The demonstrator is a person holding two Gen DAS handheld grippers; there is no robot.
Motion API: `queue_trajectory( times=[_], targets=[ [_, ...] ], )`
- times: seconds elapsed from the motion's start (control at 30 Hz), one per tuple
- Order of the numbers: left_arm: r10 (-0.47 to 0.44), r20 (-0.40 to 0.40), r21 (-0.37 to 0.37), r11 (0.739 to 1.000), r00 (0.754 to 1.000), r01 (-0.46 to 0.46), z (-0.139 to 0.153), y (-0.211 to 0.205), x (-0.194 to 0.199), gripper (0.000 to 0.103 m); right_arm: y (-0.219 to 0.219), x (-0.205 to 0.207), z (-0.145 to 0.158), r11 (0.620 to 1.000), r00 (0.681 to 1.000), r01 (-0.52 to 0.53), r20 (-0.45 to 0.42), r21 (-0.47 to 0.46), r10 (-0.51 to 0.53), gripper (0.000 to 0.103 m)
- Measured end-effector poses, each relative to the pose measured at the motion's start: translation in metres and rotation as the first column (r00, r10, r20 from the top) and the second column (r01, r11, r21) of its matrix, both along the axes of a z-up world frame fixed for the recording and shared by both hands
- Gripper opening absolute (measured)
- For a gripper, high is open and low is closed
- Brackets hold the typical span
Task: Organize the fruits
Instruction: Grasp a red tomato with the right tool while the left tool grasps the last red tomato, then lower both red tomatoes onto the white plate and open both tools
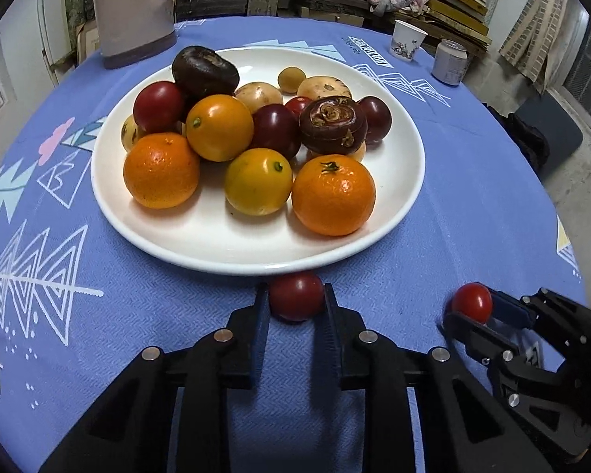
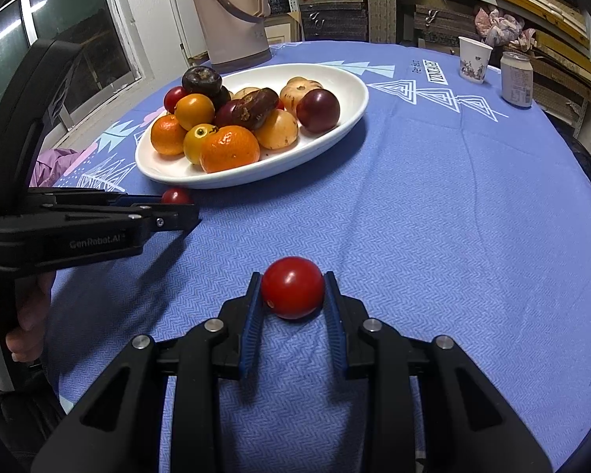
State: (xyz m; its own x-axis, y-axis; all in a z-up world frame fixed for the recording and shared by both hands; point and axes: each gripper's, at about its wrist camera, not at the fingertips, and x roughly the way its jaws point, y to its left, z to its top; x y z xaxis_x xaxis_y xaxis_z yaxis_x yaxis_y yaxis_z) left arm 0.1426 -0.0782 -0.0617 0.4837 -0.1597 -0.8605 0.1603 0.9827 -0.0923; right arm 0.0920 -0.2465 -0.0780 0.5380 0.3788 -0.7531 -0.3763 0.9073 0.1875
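Note:
A white plate on the blue cloth holds a pile of oranges, yellow fruits, dark red plums and brown fruits; it also shows in the right wrist view. My left gripper is shut on a dark red tomato just in front of the plate's near rim. My right gripper is shut on a bright red tomato low over the cloth, to the right of the plate. The right gripper with its tomato shows in the left wrist view, and the left gripper with its tomato in the right wrist view.
A beige thermos jug stands behind the plate at the table's far left. A paper cup and a white can stand at the far right edge. Shelves of stacked boards lie beyond the table.

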Motion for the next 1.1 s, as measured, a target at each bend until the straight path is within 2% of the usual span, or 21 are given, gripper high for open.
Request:
queue_trajectory(
  times=[0.17,0.27,0.37,0.67,0.83,0.97,1.1],
  targets=[
    [-0.040,-0.009,-0.005,0.999,0.999,0.040,0.004,0.005,-0.010,0.024,0.002,-0.003,0.003,1.000,1.000,-0.004,0.009,-0.008,0.004,0.030],
    [-0.043,0.014,0.009,0.999,0.999,0.043,0.010,0.011,-0.017,0.024,0.007,-0.005,0.009,1.000,1.000,-0.018,0.022,-0.012,0.019,0.030],
    [-0.045,0.024,-0.008,0.999,0.999,0.045,0.018,0.018,-0.022,0.024,0.012,-0.006,0.017,0.999,0.999,-0.031,0.039,-0.017,0.031,0.030],
    [-0.056,0.125,-0.028,0.998,0.991,0.060,0.056,0.037,-0.029,0.025,0.032,0.002,0.050,0.997,0.991,-0.068,0.110,-0.032,0.072,0.030],
    [-0.035,0.183,-0.021,0.999,0.983,0.040,0.079,0.049,-0.003,0.025,0.044,0.026,0.074,0.996,0.984,-0.088,0.156,-0.011,0.089,0.030],
    [-0.039,0.193,-0.028,0.999,0.980,0.045,0.090,0.051,0.030,0.025,0.059,0.059,0.088,0.996,0.979,-0.093,0.179,-0.003,0.092,0.030],
    [-0.055,0.187,-0.036,0.997,0.981,0.063,0.094,0.044,0.063,0.025,0.074,0.090,0.088,0.996,0.978,-0.081,0.188,-0.034,0.086,0.030]
  ],
)
